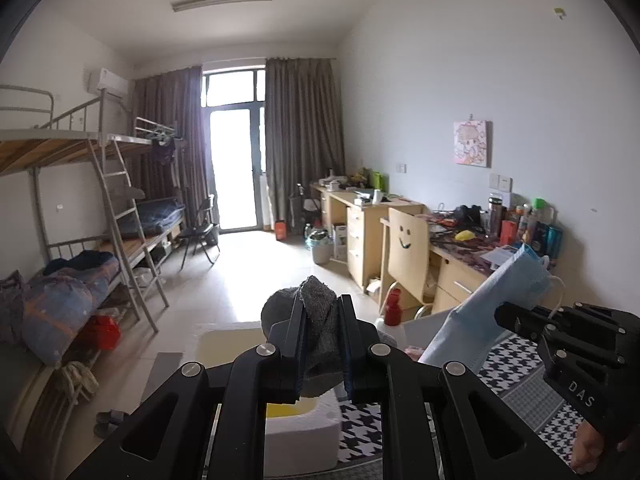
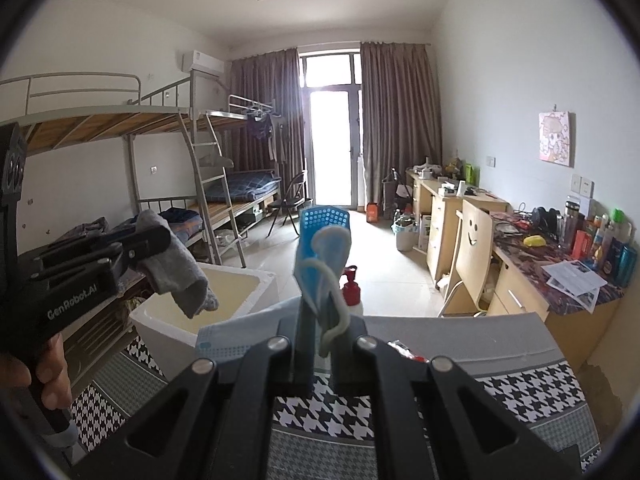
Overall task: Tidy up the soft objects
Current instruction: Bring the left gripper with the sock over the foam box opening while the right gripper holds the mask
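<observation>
My left gripper (image 1: 320,320) is shut on a grey sock (image 1: 318,320) and holds it in the air above a white foam box (image 1: 300,432) with a yellowish inside. In the right wrist view the sock (image 2: 176,272) hangs from that gripper (image 2: 152,246) over the box (image 2: 240,284). My right gripper (image 2: 322,308) is shut on a light blue face mask (image 2: 320,248), held upright above the table; its ear loop (image 2: 336,308) hangs down. The mask (image 1: 500,292) and right gripper (image 1: 504,314) also show at the right of the left wrist view.
A table with a black-and-white houndstooth cloth (image 2: 340,416) lies below. A white bottle with a red pump cap (image 2: 352,288) stands beyond the mask. A wooden chair (image 2: 472,256), cluttered desks (image 2: 560,280) on the right, bunk beds (image 2: 180,152) on the left.
</observation>
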